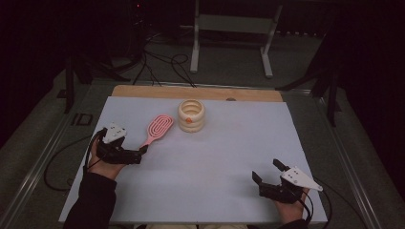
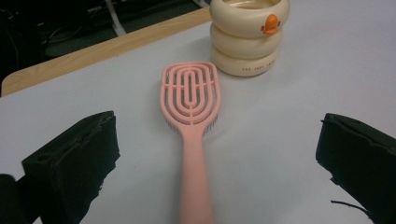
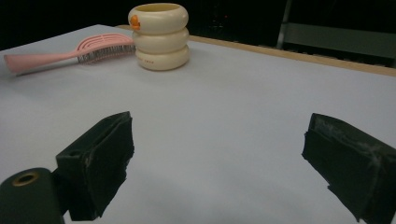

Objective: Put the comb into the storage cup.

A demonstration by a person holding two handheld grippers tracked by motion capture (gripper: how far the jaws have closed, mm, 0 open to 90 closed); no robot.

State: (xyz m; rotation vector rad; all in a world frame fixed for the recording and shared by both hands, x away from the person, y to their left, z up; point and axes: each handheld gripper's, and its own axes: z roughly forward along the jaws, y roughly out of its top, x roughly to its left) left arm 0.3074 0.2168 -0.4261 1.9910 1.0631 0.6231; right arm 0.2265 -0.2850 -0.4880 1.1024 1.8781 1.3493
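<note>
While our left gripper [image 2: 210, 154] holds its fingers spread around the pink brush [image 2: 191, 121] handle, our right gripper [image 3: 219, 163] rests spread on the surface [image 1: 215, 157].

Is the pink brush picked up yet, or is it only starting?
Only starting. Nothing looks done yet: the pink plastic hairbrush lies flat on the white table, beside the cream ringed cup with an orange duck beak. In hand: the left gripper is open with the brush handle between its jaws, not squeezed. Left to do: closing on the handle and lifting. The right gripper is open, off at the near right.
</note>
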